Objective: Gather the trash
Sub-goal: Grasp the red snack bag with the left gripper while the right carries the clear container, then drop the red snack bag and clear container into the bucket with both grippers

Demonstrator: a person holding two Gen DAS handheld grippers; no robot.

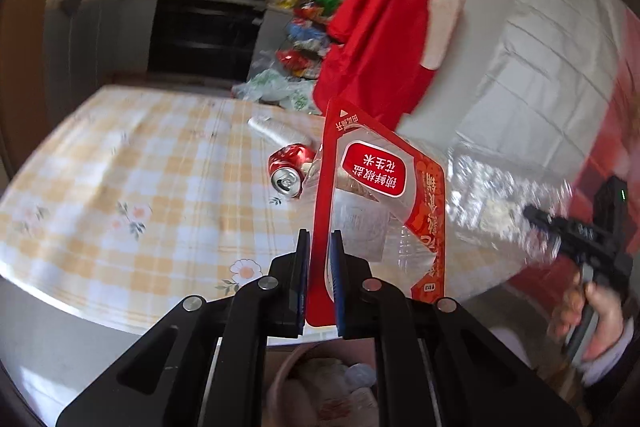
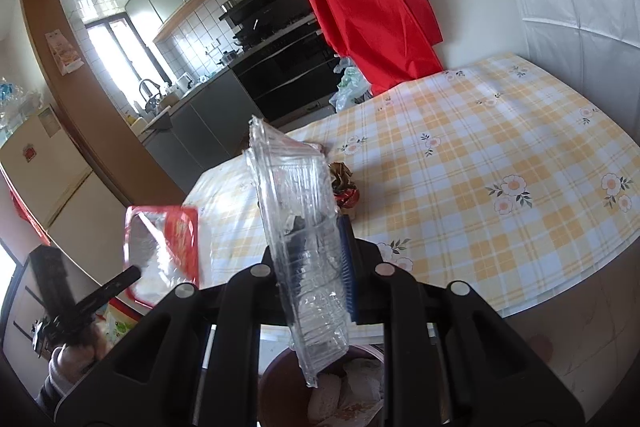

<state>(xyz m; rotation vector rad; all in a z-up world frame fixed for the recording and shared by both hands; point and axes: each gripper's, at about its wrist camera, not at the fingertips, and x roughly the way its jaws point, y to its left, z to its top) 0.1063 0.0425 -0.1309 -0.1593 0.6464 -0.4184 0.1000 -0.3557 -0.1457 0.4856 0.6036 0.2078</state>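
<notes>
My left gripper [image 1: 320, 239] is shut on the edge of a red and clear snack packet [image 1: 376, 179], which stands upright above the table's near edge. A crushed red can [image 1: 286, 169] lies on the checked tablecloth [image 1: 140, 155] just beyond it. My right gripper [image 2: 320, 227] is shut on a clear plastic container [image 2: 296, 195], held on edge. A crumpled dark wrapper [image 2: 344, 187] sits on the table behind the container. Below both grippers is a round bin [image 2: 280, 371] holding pale trash. The left gripper [image 2: 132, 273] with its packet [image 2: 164, 251] also shows at the lower left of the right wrist view.
A red cloth [image 1: 384, 27] hangs at the table's far side. Plastic bags [image 1: 276, 91] pile up behind the table. A silvery wrapper [image 1: 276, 133] lies beyond the can. A hand [image 1: 600, 311] holds the right gripper's handle at the right edge. Kitchen counters [image 2: 188, 115] lie beyond.
</notes>
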